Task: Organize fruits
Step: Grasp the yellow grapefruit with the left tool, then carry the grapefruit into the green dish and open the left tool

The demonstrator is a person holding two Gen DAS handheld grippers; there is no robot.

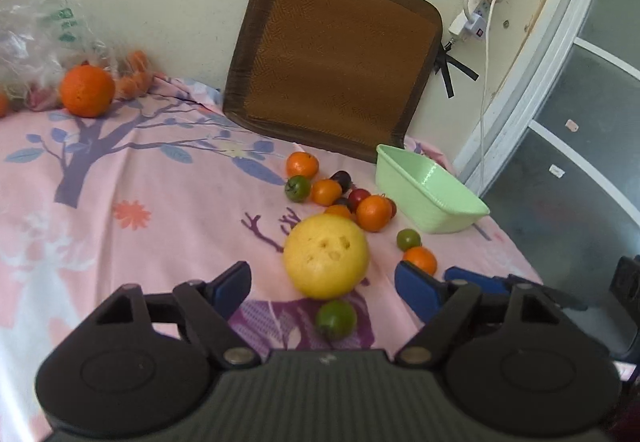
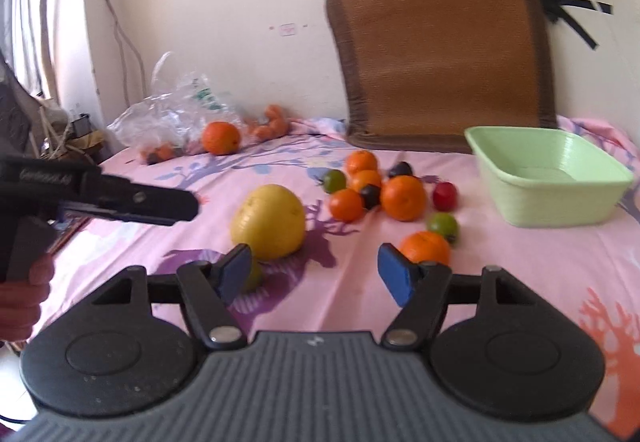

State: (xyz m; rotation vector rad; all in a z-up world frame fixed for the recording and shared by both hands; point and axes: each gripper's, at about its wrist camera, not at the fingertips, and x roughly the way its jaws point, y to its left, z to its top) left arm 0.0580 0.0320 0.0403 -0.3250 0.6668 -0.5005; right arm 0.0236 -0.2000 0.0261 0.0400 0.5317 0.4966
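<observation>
A big yellow pomelo [image 1: 326, 256] lies on the pink cloth just beyond my open left gripper [image 1: 324, 282], with a green tomato [image 1: 336, 319] between the fingers. Behind it lies a cluster of small oranges [image 1: 373, 213], dark plums and green and red tomatoes. The empty green basket [image 1: 432, 197] stands to the right. In the right wrist view my open, empty right gripper [image 2: 316, 270] hovers before the pomelo [image 2: 269, 222], an orange [image 2: 425, 248] by its right finger and the basket [image 2: 548, 177] at far right. The left gripper [image 2: 132, 201] shows from the side.
A large orange [image 1: 87, 90] and a plastic bag [image 1: 36, 41] with more fruit lie at the back left. A brown woven mat [image 1: 336, 49] leans on the wall. The cloth's edge drops off at the right beside a window frame [image 1: 560, 53].
</observation>
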